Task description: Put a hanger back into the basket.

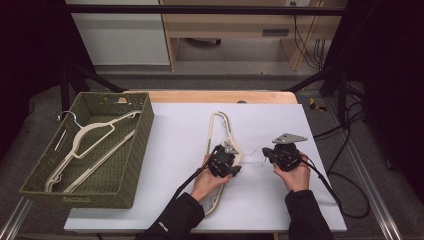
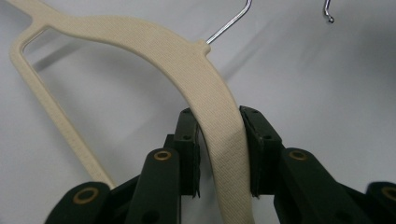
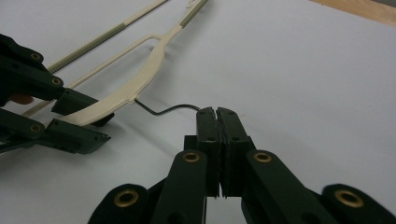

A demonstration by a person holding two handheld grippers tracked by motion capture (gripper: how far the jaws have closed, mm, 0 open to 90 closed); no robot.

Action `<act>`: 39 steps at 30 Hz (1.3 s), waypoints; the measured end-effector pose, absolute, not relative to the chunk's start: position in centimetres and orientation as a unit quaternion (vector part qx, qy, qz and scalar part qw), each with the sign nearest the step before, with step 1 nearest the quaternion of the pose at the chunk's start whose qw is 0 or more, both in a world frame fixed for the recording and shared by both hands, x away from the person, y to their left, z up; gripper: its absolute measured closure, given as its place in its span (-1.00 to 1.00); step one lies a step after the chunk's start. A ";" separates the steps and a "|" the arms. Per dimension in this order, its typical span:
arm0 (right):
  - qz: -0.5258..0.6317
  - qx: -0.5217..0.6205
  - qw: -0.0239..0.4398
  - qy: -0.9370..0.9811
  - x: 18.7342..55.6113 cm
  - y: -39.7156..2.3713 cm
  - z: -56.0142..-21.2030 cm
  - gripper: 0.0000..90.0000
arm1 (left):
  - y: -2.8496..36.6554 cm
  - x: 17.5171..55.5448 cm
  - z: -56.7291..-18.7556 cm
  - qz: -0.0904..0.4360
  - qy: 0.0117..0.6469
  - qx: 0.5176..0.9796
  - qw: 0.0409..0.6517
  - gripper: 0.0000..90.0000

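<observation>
A cream plastic hanger (image 1: pixel 216 125) with a metal hook (image 3: pixel 168 109) lies on the white table (image 1: pixel 175 150). My left gripper (image 1: pixel 235 169) is shut on the hanger's curved shoulder (image 2: pixel 196 70), one pad against each side, just below where the wire hook (image 2: pixel 229 25) leaves the plastic. To its right, my right gripper (image 1: pixel 266 154) is shut on the hook's wire, jaws pressed together (image 3: pixel 216 112) with the wire coming out of their tips. In the right gripper view the left gripper (image 3: pixel 88 123) clamps the hanger (image 3: pixel 135 84) at the left.
A green woven basket (image 1: pixel 135 150) stands at the table's left edge and holds another cream hanger (image 1: pixel 85 145). A wooden strip (image 1: pixel 220 96) runs along the far edge of the table. Cables (image 1: pixel 345 190) trail off the right side.
</observation>
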State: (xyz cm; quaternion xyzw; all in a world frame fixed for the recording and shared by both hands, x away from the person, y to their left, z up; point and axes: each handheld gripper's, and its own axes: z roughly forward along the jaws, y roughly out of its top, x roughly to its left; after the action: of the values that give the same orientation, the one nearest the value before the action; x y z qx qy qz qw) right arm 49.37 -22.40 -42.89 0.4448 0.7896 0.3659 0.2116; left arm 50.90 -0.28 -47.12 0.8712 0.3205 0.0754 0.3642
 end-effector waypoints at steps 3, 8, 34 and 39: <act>0.384 0.427 0.215 0.790 49.2 -22.7 -42.7 0.89 | -0.1 50.7 -46.7 0.078 0.326 0.868 0.366 0.56; 0.428 0.410 0.213 0.777 48.7 -22.9 -41.6 0.53 | 0.3 50.4 -45.9 0.082 0.330 0.865 0.369 0.58; 0.513 0.399 0.242 0.720 46.0 -25.3 -38.4 -0.88 | 8.0 48.8 -40.2 0.165 0.383 0.822 0.389 0.78; 0.513 0.399 0.241 0.721 45.8 -25.4 -38.6 -0.88 | 9.6 49.2 -39.9 0.176 0.405 0.807 0.392 0.80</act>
State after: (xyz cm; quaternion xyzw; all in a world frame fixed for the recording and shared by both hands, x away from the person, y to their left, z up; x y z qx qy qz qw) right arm 45.85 -25.43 -38.56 0.3993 0.7209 0.5128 0.2407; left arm 49.23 9.56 -39.89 0.8068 0.4053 0.1761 0.3921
